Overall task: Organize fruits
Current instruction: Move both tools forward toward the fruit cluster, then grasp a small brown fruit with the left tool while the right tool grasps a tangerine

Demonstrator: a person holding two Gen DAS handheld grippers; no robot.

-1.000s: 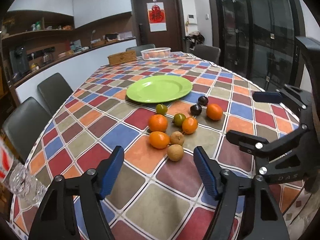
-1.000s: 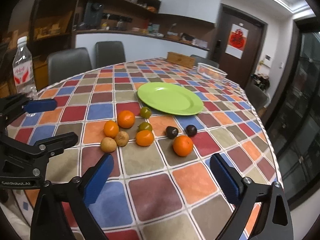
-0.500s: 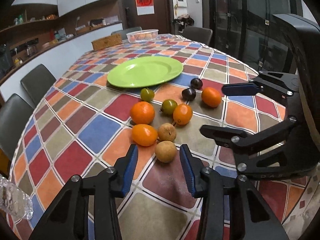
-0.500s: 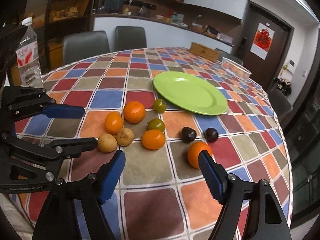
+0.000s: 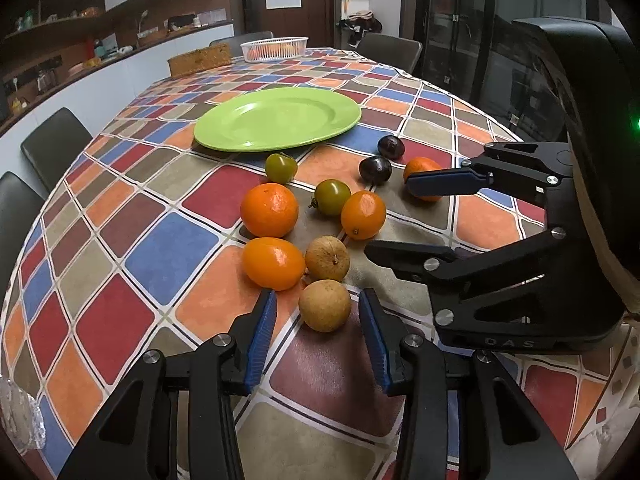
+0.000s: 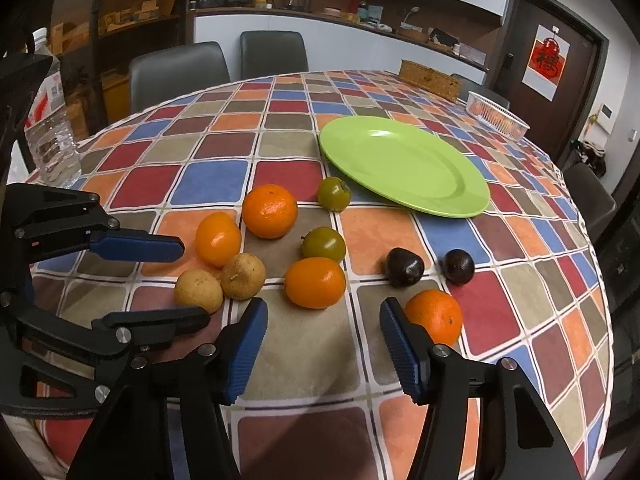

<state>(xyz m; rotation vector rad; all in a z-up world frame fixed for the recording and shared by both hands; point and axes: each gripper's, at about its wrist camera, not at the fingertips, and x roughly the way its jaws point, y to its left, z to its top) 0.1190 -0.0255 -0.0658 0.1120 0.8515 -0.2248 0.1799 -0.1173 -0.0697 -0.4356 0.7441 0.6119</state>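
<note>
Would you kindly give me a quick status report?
Both grippers open, jaws just closing. Left gripper straddles tan fruit; right gripper nears orange. Plate empty.

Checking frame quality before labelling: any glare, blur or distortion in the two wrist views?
Left wrist: sharp, strong fisheye bending the table edge, dark vignette corners, soft sheen on the plate. Right wrist: also sharp, same barrel warp, ceiling light reflected on the plate, faint shadows under the fruit, shelves behind dim.

A round table (image 6: 280,360) in a checkered cloth carries a green plate (image 6: 404,164). Nearer than the plate lie nine fruits (four orange); beyond it, a white basket (image 6: 498,114) and wicker box (image 6: 430,76).
</note>
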